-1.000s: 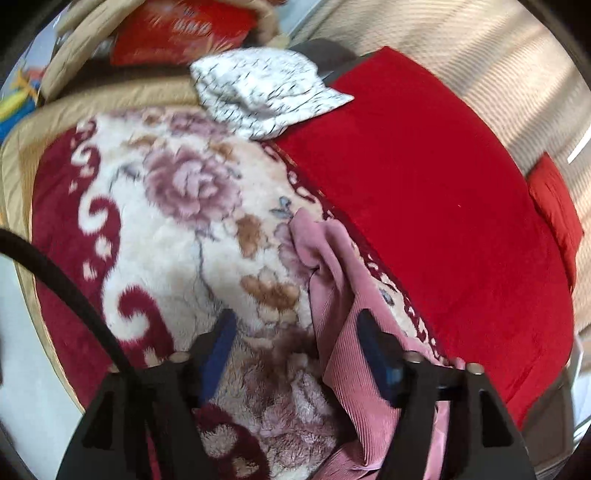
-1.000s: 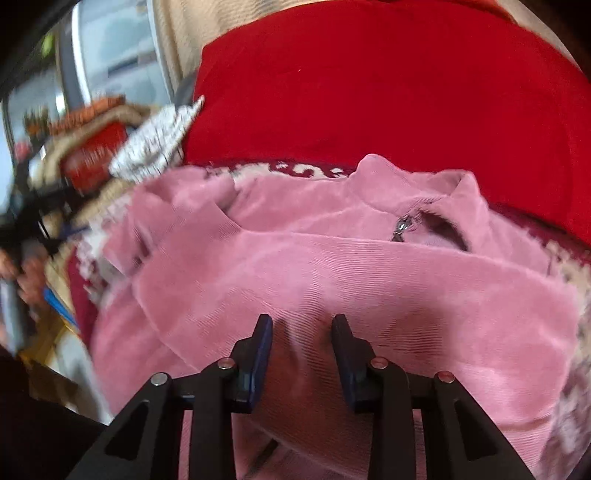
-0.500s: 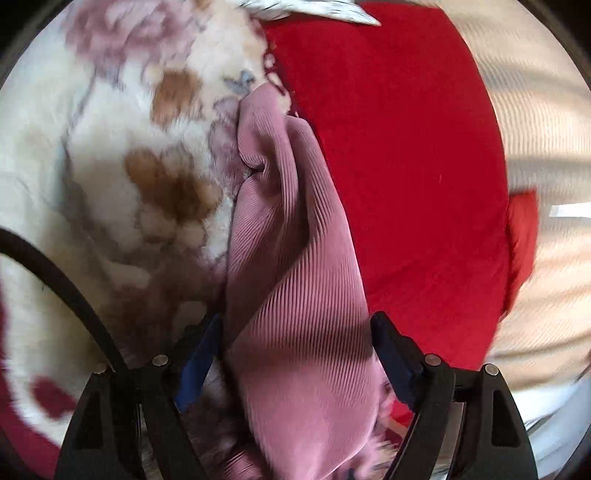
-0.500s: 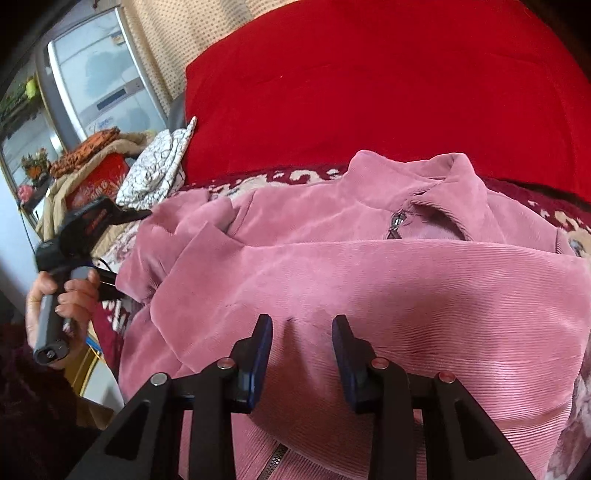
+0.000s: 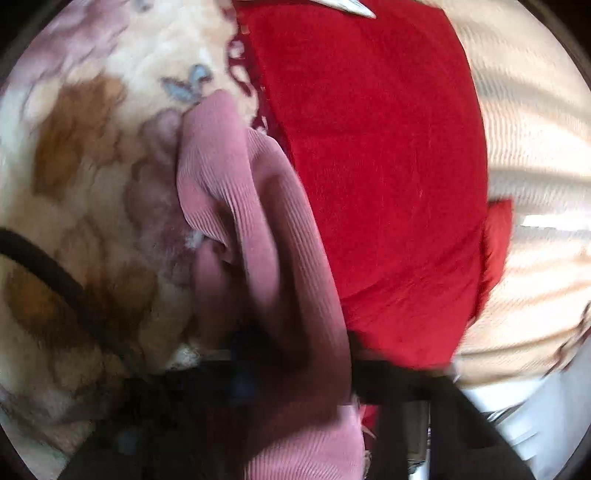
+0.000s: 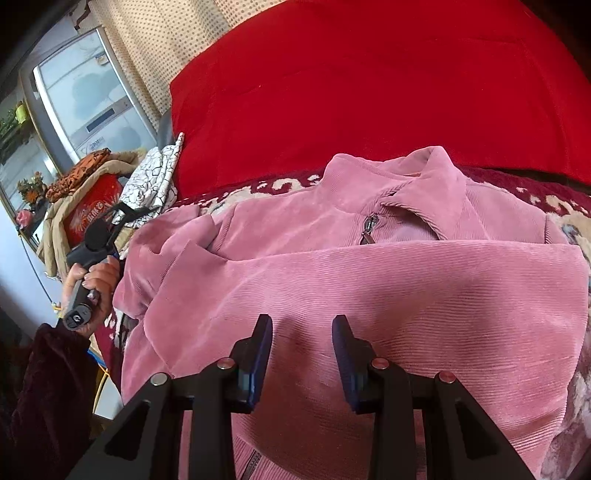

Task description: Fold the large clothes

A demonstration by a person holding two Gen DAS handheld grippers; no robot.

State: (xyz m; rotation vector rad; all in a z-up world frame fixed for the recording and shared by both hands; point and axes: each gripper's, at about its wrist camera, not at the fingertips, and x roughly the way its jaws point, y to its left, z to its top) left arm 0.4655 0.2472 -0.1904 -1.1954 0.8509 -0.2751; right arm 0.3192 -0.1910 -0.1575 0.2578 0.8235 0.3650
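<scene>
A floral plush blanket (image 5: 92, 155), cream with brown and mauve blooms and a dark red scrolled border, covers the surface. Behind it stands a broad red velvet cushion (image 6: 369, 85), with a beige dotted fabric (image 6: 159, 33) above and to the left of that. At the room's left edge is a glass-fronted cabinet (image 6: 85, 99); below it a heap holds an orange patterned cloth, a tan cover and a red printed bag (image 6: 92, 210). A white cloth with black crackle lines (image 6: 155, 181) lies against the cushion's left end.

The pink corduroy jacket (image 6: 369, 280) lies spread across the blanket, collar toward the cushion, its zipper pull (image 6: 369, 230) showing at the neck and its lower part folded up over the chest.

The right gripper (image 6: 302, 328) hangs just over the folded corduroy, its blue-padded fingers parted at a medium gap with nothing between them. The left gripper (image 5: 291, 365) is at the jacket's left end, where a sleeve (image 5: 236, 192) runs up between its fingers; motion blur hides them, so I cannot tell whether they pinch it. In the right wrist view a hand (image 6: 94, 280) in a dark maroon cuff grips that tool's handle.
</scene>
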